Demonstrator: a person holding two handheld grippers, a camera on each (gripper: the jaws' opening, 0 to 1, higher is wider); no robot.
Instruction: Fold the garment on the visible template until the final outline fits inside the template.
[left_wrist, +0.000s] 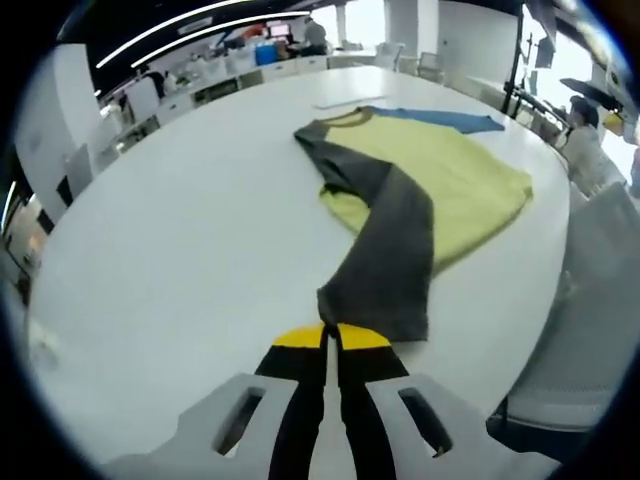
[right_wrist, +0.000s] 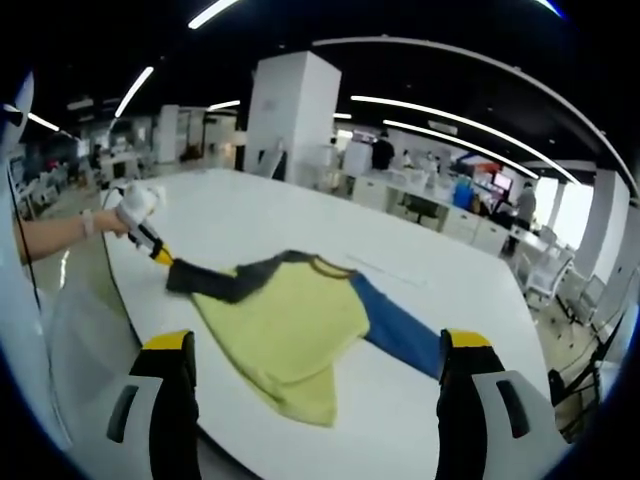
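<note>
grey sleeve pulled out along the worktop, left jaws on its cuff

garment (right_wrist: 285, 320): a long-sleeved top with a yellow-green body, one grey sleeve (left_wrist: 385, 250) and one blue sleeve (right_wrist: 400, 335). it lies flat on the white worktop (left_wrist: 180, 240), close to the worktop's near edge as seen from the right gripper view. no template outline can be made out on the worktop in either view.

key relation: the grey sleeve's long axis runs straight from the shoulder to the left gripper (left_wrist: 331, 338). its cuff end sits at the yellow tips of that gripper, whose jaws are together, pinching the cuff. in the right gripper view the same tool is seen at the far end of the grey sleeve, held by a person's hand (right_wrist: 122, 215), with the sleeve stretched out and away from the body panel.

right gripper (right_wrist: 318, 350): jaws wide apart, holding nothing, standing off from the garment, with the lower hem of the body nearest and the blue sleeve running toward its right jaw.

judgement: the left side is the working one. the fold seems barely begun, body still fully spread. the likely next move is carrying the grey cuff back across the yellow-green panel; the line of travel is along the sleeve's own axis. risk: dragging the whole top toward the worktop edge.
</note>
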